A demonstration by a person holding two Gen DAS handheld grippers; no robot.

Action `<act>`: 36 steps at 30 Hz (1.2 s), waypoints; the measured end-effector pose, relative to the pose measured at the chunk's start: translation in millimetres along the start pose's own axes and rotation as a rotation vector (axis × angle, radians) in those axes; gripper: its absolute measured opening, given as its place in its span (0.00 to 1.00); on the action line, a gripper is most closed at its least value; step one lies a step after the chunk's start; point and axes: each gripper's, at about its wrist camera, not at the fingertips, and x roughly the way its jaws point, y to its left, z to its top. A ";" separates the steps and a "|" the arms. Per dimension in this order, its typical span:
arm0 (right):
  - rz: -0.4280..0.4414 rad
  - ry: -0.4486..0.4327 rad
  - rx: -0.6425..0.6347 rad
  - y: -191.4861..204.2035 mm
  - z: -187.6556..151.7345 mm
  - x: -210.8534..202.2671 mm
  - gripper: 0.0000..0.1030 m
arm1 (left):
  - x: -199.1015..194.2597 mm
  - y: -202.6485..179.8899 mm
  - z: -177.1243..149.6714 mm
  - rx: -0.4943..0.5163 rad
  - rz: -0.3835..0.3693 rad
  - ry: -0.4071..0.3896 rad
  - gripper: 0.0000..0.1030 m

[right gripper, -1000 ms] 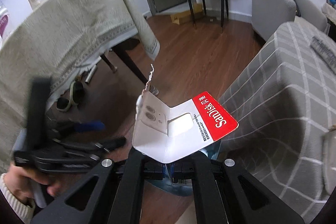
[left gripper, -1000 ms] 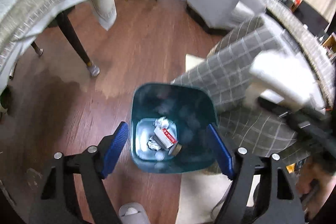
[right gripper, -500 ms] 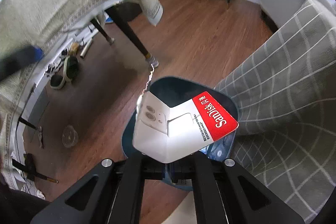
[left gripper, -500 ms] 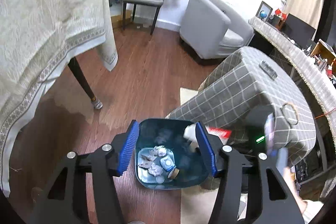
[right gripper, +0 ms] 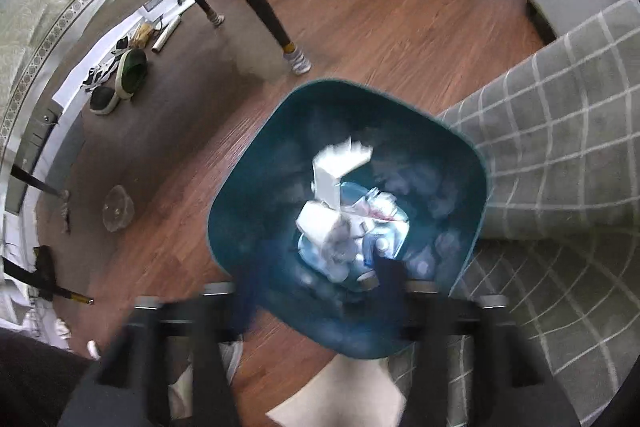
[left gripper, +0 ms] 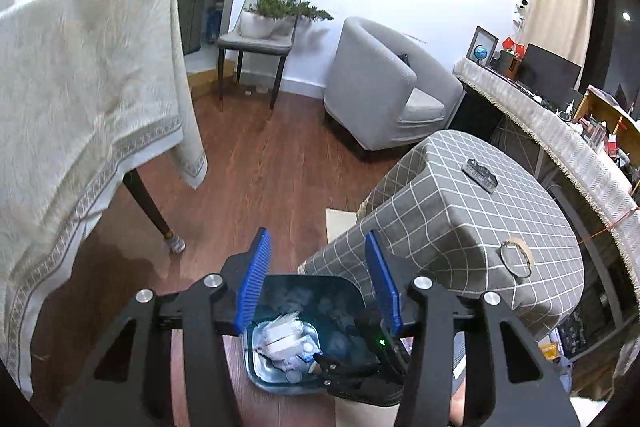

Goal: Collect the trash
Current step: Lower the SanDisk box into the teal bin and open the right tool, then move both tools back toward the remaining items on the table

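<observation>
A dark teal trash bin (right gripper: 256,179) stands on the wood floor beside a grey checked cover; it also shows in the left wrist view (left gripper: 340,291). Inside lie crumpled papers and a white card package (right gripper: 336,167), which is blurred. My right gripper (right gripper: 316,287) is open and empty just above the bin's near rim, its fingers blurred. My left gripper (left gripper: 316,283) is open and empty, higher up above the bin. The right gripper's black body (left gripper: 368,359) shows inside the bin opening in the left wrist view.
A table with a cream cloth (left gripper: 80,99) and dark legs (right gripper: 276,27) stands to the left. A low table in a grey checked cover (left gripper: 472,227) touches the bin's right side, with a tape ring (left gripper: 516,259) and remote (left gripper: 480,175). Shoes (right gripper: 128,71) lie under the table.
My right gripper has opened and let go of the white and red card package, which has dropped into the bin. My left gripper has tilted up and away from the bin.
</observation>
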 end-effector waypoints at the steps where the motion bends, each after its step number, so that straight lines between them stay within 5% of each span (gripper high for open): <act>1: 0.005 -0.008 0.000 -0.9 1.3 -3.4 0.60 | -0.6 -2.4 2.5 0.004 0.000 -0.008 0.50; 16: -0.001 -0.359 0.008 -46.9 33.9 -150.7 0.66 | 2.7 -41.0 19.2 0.145 -0.043 -0.055 0.57; 23: -0.052 -0.423 0.026 -90.6 28.9 -203.2 0.69 | 21.1 -58.6 22.6 0.161 -0.109 -0.030 0.61; 36: -0.119 -0.489 0.164 -188.9 6.9 -248.7 0.70 | 68.9 -127.4 1.0 0.372 -0.214 0.079 0.71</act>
